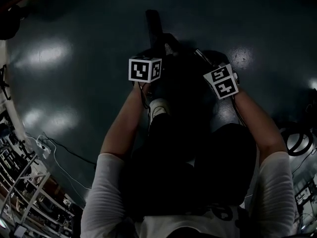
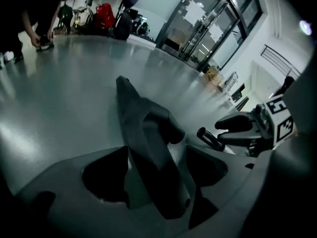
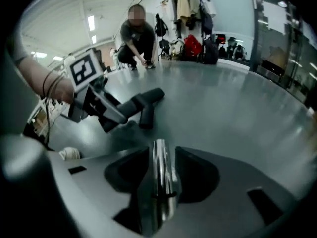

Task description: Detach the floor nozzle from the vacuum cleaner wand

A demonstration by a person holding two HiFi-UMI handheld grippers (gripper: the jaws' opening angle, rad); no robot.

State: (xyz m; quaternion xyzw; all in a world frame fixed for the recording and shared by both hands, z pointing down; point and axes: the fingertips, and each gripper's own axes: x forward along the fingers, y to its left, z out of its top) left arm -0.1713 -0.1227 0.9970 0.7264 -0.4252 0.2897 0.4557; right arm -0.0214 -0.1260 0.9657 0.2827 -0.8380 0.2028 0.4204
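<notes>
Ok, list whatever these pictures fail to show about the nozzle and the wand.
1. Left gripper view: the near end of the nozzle disappears between the jaws of the left gripper.
2. Right gripper view: the wand is clamped in the right gripper, whose body hides the rest of its length.
3. Head view: too dark; both grippers and the person's arms cover the spot where nozzle and wand would join.

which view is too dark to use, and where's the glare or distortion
Head view: badly underexposed, with lamp glare in patches on the dark floor. Left gripper view: brighter, fisheye curving the floor, floor nozzle dim but fairly sharp. Right gripper view: bright streaks on the shiny wand, black vignetted corners.
</notes>
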